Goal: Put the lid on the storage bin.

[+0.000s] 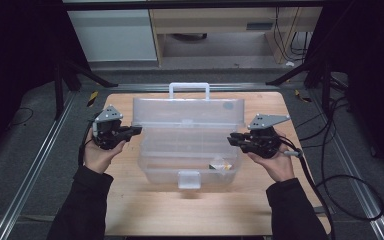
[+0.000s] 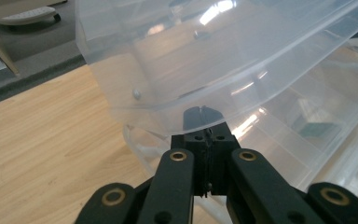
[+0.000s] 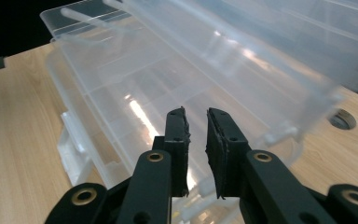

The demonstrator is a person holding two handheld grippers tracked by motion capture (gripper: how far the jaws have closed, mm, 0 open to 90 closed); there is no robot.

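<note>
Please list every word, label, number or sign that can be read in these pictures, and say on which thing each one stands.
None can be read.
Round sticker on the clear plastic toolbox: too small and blurred.
Small dark and yellow item inside the toolbox: any print is too small to read.

My wooden worktop [image 1: 145,210] carries one clear plastic box [image 1: 190,150] (lid raised, handle toward the far edge), sitting centred between its left and right edges.

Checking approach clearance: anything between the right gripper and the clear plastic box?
Nothing visible. The right gripper, jaws slightly apart and holding nothing, sits right at the end of the clear plastic box, with no object in the gap.
</note>
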